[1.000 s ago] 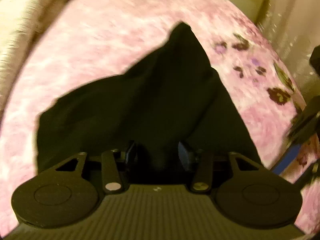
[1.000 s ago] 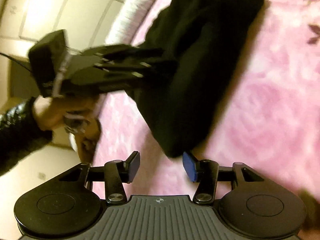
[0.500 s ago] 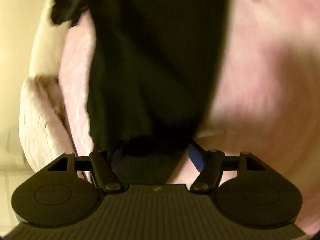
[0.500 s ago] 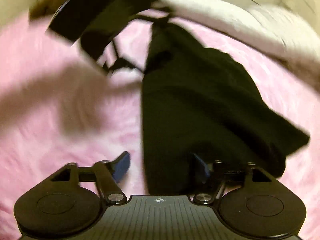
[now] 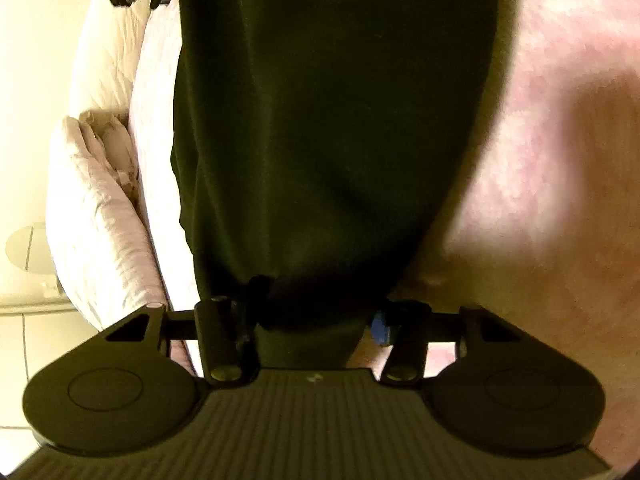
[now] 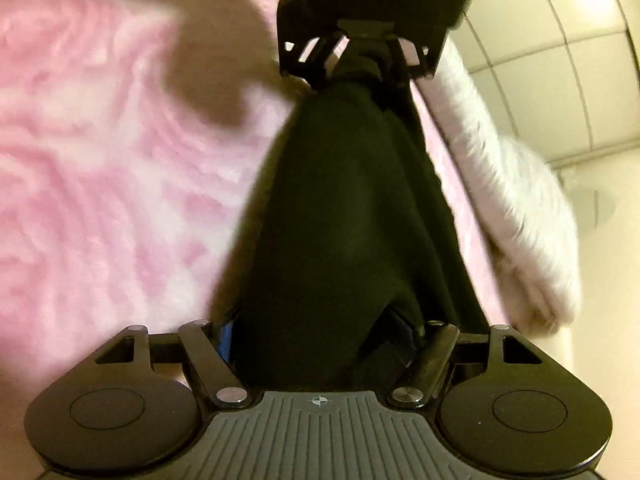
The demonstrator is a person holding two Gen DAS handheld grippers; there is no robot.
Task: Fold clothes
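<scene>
Here a black garment [image 5: 328, 128] stretches over the pink bed [image 5: 560, 168] near its white-quilted edge [image 5: 96, 216], spanning both grippers. The left gripper [image 5: 314, 324] and right gripper [image 6: 316, 336] each have their fingers closing with cloth bunched between them.

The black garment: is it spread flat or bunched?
Bunched: the black garment stretches as a narrow band between both tools over the pink blanket.

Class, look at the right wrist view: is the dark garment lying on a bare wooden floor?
No: the dark garment stretches over a pink fleecy blanket.
</scene>
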